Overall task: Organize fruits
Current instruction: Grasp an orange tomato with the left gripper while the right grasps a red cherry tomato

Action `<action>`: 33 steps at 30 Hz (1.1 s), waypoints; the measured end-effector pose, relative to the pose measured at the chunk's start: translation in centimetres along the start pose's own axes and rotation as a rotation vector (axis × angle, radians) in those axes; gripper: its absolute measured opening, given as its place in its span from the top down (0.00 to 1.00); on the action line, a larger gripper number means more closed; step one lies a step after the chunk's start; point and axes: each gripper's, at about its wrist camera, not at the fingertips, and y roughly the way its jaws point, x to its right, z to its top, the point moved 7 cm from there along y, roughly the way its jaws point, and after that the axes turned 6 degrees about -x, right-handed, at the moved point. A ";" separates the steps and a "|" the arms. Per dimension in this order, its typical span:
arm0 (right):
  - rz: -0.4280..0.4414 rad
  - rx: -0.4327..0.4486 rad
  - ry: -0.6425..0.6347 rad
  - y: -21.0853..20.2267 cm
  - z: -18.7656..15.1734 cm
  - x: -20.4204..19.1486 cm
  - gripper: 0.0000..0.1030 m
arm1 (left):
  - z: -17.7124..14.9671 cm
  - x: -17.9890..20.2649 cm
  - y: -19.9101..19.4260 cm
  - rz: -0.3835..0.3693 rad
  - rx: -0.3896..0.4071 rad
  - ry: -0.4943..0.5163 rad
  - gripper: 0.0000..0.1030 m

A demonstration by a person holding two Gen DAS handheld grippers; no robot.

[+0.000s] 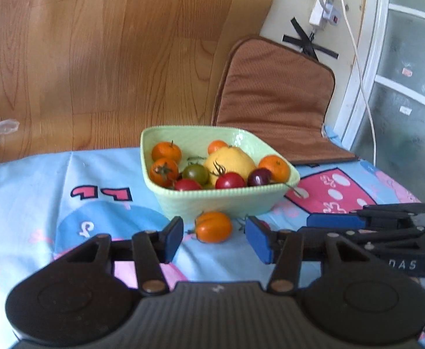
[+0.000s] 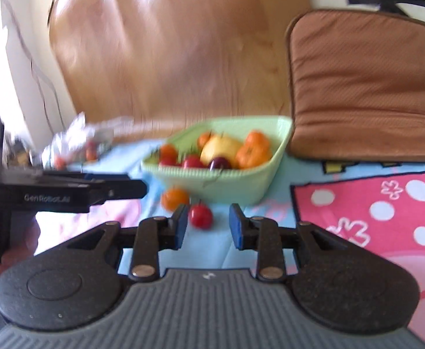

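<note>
Left wrist view: the left gripper [image 1: 214, 237] stands spread at lower centre, nothing between its pads; an orange tomato [image 1: 213, 226] lies on the surface [image 1: 37, 203] just beyond them, against the front wall of the green bowl [image 1: 212, 203]. The bowl, at frame centre, holds mixed fruit (oranges, a lemon, tomatoes). Right wrist view, blurred: the right gripper [image 2: 208, 225] is spread, empty; a red tomato [image 2: 201, 216] lies on the cloth just ahead of its pads, the orange tomato beside it, upper left.
</note>
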 end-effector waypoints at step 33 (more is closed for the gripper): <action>-0.026 -0.051 -0.183 -4.6 -7.4 -6.0 0.73 | -9.4 4.4 -6.9 -0.047 -0.046 -0.036 0.61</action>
